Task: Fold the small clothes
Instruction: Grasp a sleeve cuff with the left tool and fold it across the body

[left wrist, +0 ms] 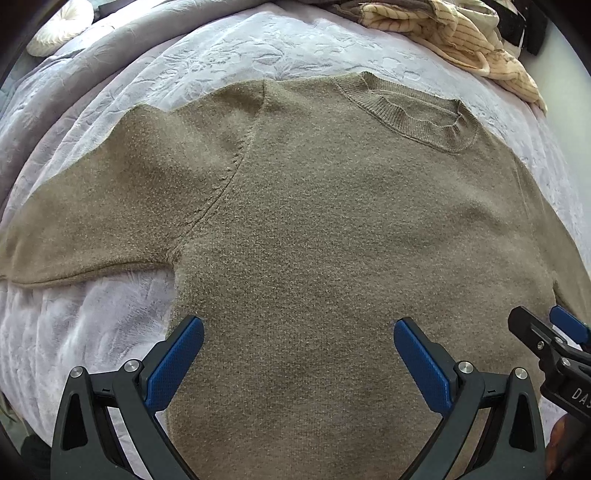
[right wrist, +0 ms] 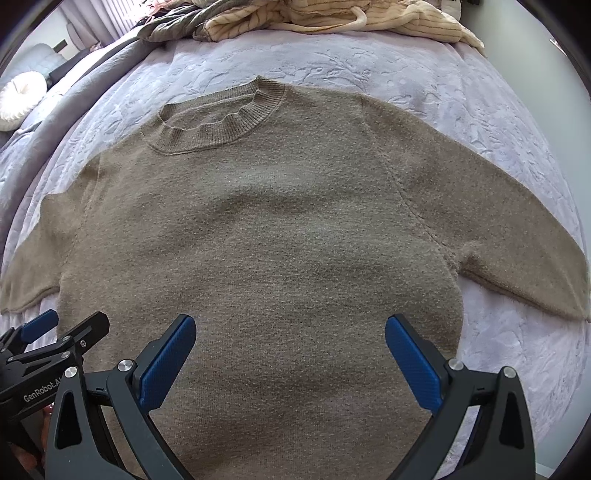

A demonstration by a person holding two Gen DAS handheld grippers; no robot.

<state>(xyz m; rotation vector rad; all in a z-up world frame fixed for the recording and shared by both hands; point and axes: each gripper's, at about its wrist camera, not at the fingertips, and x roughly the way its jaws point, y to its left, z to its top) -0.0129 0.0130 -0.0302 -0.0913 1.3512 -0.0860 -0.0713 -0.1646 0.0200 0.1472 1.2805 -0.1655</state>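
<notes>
An olive-brown knit sweater (left wrist: 314,221) lies flat, front up, on a lavender bedspread (left wrist: 221,51), ribbed collar (left wrist: 410,110) away from me. Its left sleeve (left wrist: 96,221) stretches out to the left; its right sleeve (right wrist: 498,221) stretches to the right. My left gripper (left wrist: 298,328) is open and empty above the sweater's lower body. My right gripper (right wrist: 290,325) is open and empty above the lower body too, and shows at the right edge of the left wrist view (left wrist: 546,332). The left gripper shows at the lower left of the right wrist view (right wrist: 55,332). The sweater (right wrist: 258,240) fills this view.
A cream striped garment (right wrist: 332,18) and a grey-green cloth (right wrist: 173,26) are piled at the far edge of the bed. A grey blanket (left wrist: 110,40) and a round white cushion (right wrist: 18,99) lie at the far left. Bare bedspread (right wrist: 517,369) lies right of the sweater.
</notes>
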